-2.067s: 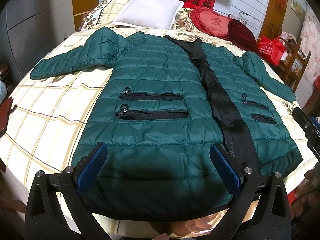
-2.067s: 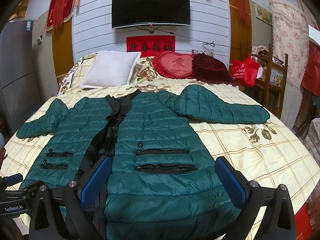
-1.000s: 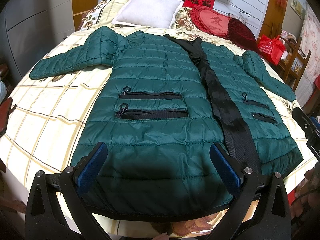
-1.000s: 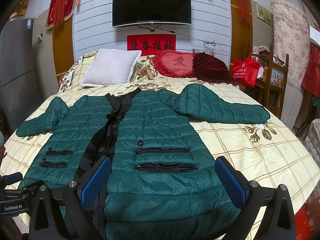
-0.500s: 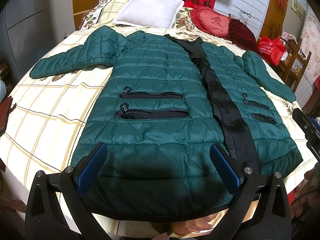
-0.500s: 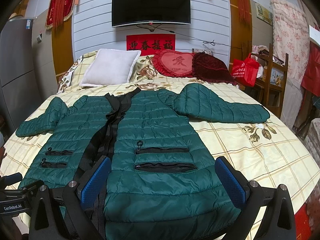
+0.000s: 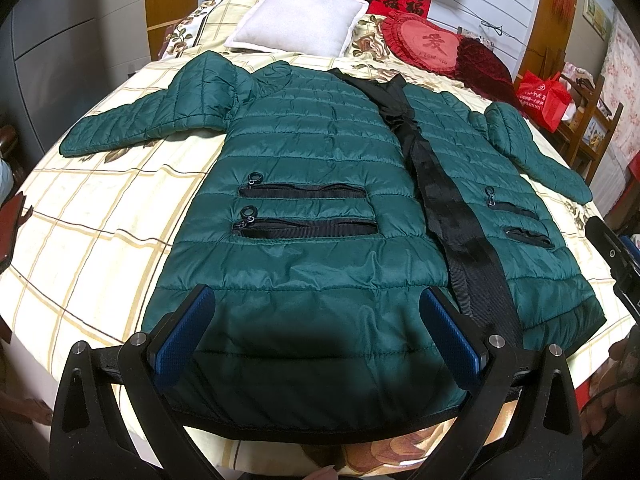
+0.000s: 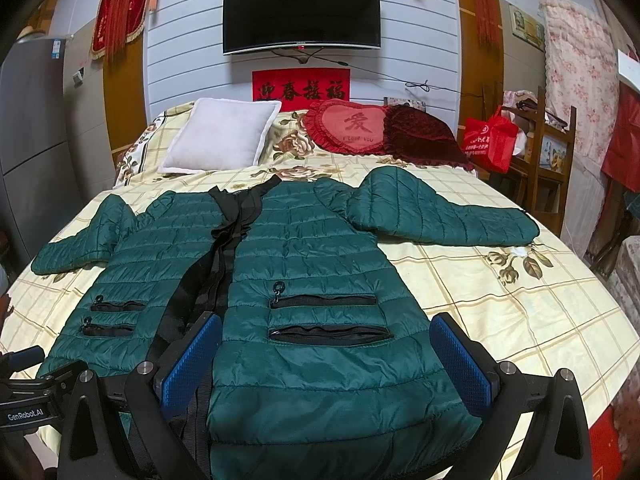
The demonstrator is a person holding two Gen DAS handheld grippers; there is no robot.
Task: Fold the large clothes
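Note:
A dark green quilted jacket [image 7: 320, 168] lies flat, front up, on the bed, with both sleeves spread out and a black zipper band down its middle. It also shows in the right wrist view [image 8: 312, 264]. My left gripper [image 7: 318, 338] is open and empty, hovering over the jacket's hem on its left half. My right gripper [image 8: 326, 360] is open and empty, over the hem of the right half. The left sleeve [image 7: 152, 120] points left, the right sleeve [image 8: 444, 216] points right.
The bed [image 7: 92, 216] has a cream plaid sheet. A white pillow [image 8: 224, 140], a red heart cushion [image 8: 348, 126] and a dark red cushion [image 8: 420, 136] lie at the head. A wooden chair with a red bag [image 8: 490, 142] stands at the right.

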